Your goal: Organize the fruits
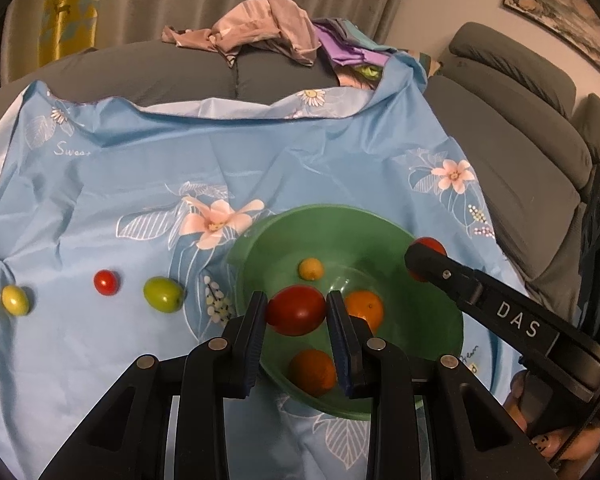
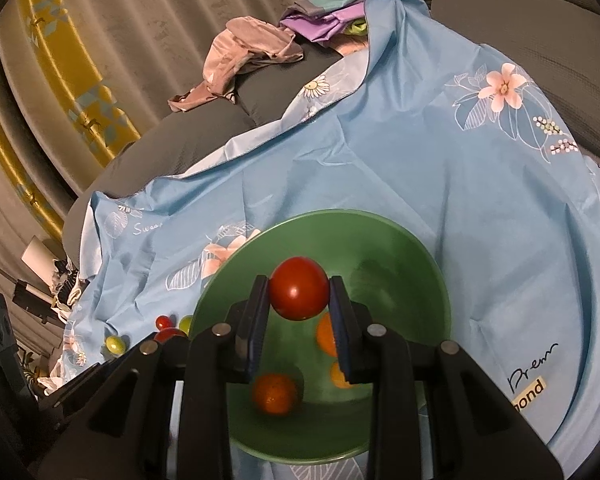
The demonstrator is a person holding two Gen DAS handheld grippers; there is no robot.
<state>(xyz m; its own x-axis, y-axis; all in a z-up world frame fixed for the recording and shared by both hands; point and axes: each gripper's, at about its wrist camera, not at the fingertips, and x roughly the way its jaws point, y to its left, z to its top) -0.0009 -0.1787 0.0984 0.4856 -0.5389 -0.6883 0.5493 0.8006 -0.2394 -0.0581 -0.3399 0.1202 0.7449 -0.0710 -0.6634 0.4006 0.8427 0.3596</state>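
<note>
Both tongs clench red tomatoes above the green bowl (image 1: pixel 260 240): left tongs (image 1: pixel 296 310), right tongs (image 2: pixel 299 296); lower each close to the oranges (image 1: pixel 364 308) before releasing, so nothing bounces out

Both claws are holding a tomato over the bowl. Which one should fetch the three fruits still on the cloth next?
Left, probably. The three loose fruits lie on the cloth left of the bowl, the left claw's side; the right claw hangs over the bowl's far right rim.
</note>
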